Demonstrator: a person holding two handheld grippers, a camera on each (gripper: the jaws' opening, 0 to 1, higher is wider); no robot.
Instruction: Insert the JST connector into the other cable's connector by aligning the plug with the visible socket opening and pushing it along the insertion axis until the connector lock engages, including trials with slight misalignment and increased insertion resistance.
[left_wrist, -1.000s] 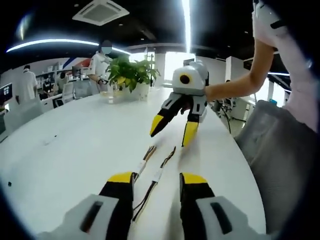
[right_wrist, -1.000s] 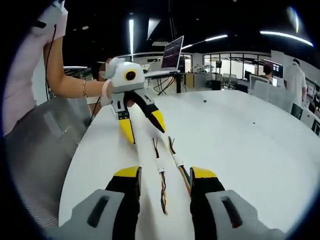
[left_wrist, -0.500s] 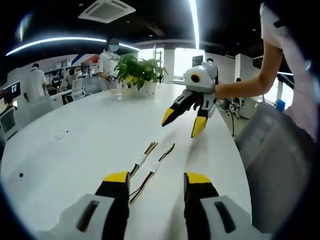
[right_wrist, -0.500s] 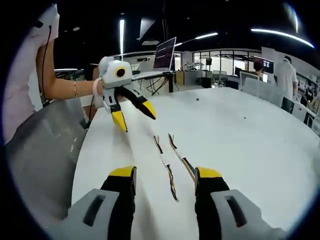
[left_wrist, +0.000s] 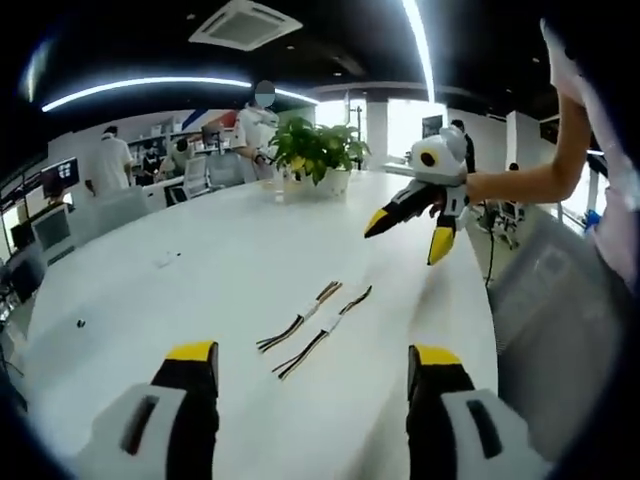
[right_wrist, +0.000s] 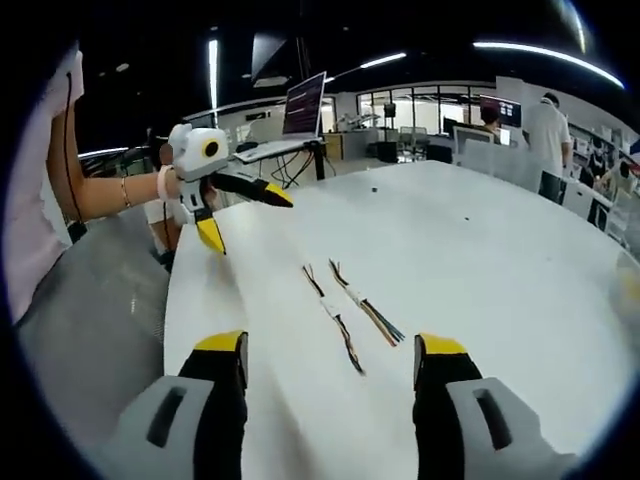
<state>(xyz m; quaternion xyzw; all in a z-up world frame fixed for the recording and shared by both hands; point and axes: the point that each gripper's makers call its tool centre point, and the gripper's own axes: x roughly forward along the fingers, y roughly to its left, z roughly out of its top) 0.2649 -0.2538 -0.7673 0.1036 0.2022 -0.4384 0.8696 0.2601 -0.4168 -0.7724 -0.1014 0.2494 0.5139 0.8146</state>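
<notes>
Two cables (left_wrist: 314, 327) (right_wrist: 350, 314) lie side by side on the table (left_wrist: 200, 280) — untouched; left gripper (left_wrist: 310, 360) and right gripper (right_wrist: 330, 345) hover, both jaws spread wide.

White counter (left_wrist: 230, 270). Potted plant (left_wrist: 318, 155) at far end. Open laptop (right_wrist: 303, 103) on stand. Grey chair (right_wrist: 90, 300) beside counter. People standing in background.

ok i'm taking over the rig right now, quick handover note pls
Left gripper: open, holding nothing, above the table.
Right gripper: open, holding nothing.
The two cables lie side by side on the white table, apart from each other and unmated, between the two grippers.
Done: nothing; neither cable is picked up.
Left: grasp one cable in each gripper, align plug with socket, push until the lock engages.
</notes>
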